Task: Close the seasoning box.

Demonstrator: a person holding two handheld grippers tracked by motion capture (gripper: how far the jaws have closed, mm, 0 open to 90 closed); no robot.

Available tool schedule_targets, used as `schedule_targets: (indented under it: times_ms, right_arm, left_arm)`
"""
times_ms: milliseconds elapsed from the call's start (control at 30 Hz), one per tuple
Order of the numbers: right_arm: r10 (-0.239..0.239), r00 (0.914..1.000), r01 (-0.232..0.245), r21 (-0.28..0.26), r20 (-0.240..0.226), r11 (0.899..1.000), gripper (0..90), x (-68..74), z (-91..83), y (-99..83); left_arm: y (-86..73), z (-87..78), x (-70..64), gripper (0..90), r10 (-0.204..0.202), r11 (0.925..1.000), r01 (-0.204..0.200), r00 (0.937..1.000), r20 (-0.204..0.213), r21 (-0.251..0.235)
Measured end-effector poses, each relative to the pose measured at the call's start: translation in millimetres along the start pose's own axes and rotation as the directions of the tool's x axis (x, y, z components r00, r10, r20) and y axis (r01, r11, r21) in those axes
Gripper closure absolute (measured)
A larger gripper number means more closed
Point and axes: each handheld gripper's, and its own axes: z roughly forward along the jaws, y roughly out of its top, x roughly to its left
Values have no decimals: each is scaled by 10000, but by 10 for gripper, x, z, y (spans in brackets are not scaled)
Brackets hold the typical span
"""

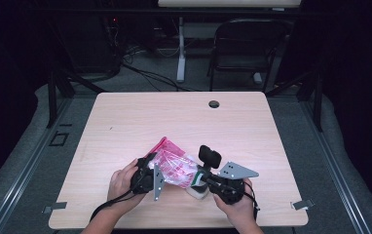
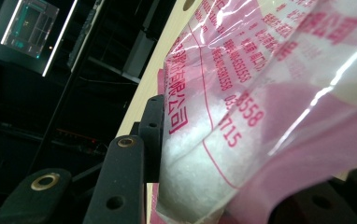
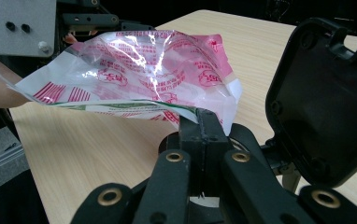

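Plastic bag, thin, glossy and crinkled, clear with pink-red print, sits near the front middle of the pale wood-grain table in the high view, stretched between the two grippers. The left gripper, black and angular with a grey plate at its side, meets the bag's left end; the person's left hand wraps it. The right gripper meets the bag's right end, a grey three-cornered plate on top, held by the right hand. A black rounded flap stands up just behind it, over a small white object on the table.

In the left gripper view, the bag is close up: shiny film with red printed characters and digits, a pink band, and white grainy contents inside. The left gripper's matte black jaws sit one on each side of it, pressed against the film, so they grip the bag.

In the right gripper view, the bag arches above the table, creased and reflective, with red stripes and a green-edged strip along its lower rim. The right gripper's jaws are drawn tight together, pinching that rim's corner. The black flap, smooth moulded plastic with rounded corners, stands at the right.
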Motion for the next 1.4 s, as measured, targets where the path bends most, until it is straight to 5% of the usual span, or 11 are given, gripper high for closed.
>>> schedule_targets:
  times_ms: [600, 1400]
  right_arm:
    - [-6, 10000, 6, -66, -55, 10000, 900, 3, 23, 11]
    - [-4, 10000, 3, -125, -79, 9999, 900, -4, 26, 19]
  left_arm:
    - [-90, 67, -21, 659, -870, 9962, 864, 9943, 624, 113]
    - [-169, 151, -58, 662, -1915, 9814, 1873, 9686, 1584, 408]
